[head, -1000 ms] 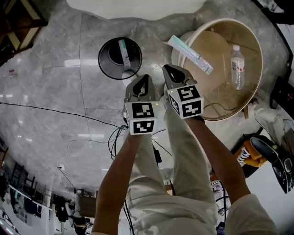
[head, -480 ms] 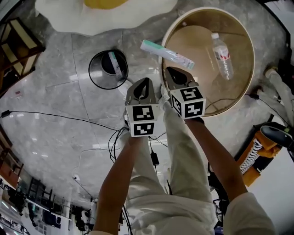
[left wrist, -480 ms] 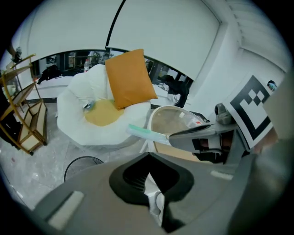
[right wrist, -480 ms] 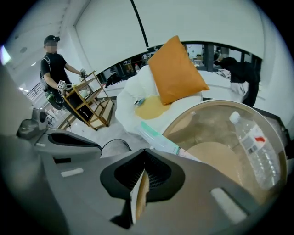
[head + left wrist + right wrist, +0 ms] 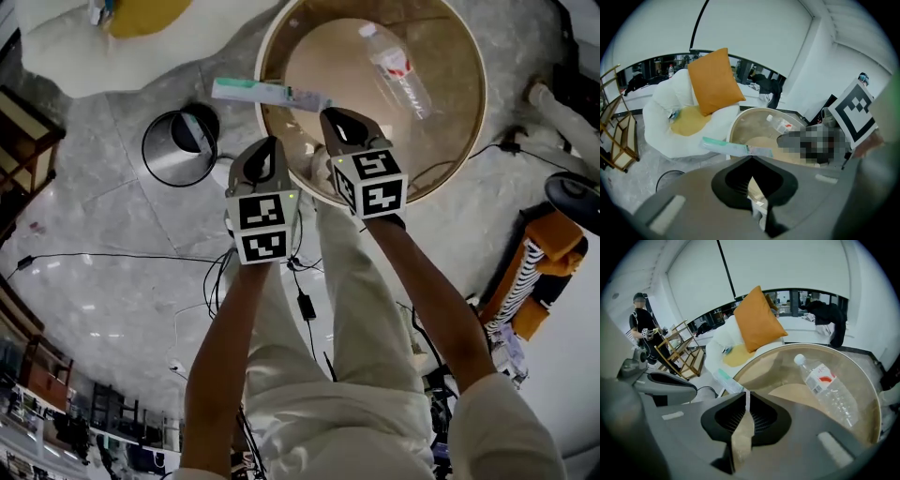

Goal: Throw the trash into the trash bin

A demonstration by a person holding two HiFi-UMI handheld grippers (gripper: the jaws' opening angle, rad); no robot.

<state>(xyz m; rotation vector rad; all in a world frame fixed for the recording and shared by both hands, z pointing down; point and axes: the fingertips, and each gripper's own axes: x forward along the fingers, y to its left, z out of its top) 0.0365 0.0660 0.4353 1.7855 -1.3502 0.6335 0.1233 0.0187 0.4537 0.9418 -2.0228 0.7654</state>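
Bottle [image 5: 398, 70] in round tub [image 5: 452, 124], green-white wrapper [image 5: 267, 93] across its rim, black bin [image 5: 164, 161] beside

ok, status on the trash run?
Right hand-held gripper shut on long plastic packet. Left hand-held gripper shut, empty. Packet over round tub rim, not yet over trash bin. Path looks clear.

Your wrapper [image 5: 270, 93]: one end's tucked out of sight btw the R gripper [image 5: 745, 393]'s jaws. Head view's top edge clips the big bin [image 5: 464, 136]'s far rim. Bottle [image 5: 398, 70] label's too small to read. Small bin [image 5: 167, 159] contents: can't tell. In left gripper view a blur hides the R gripper's front.
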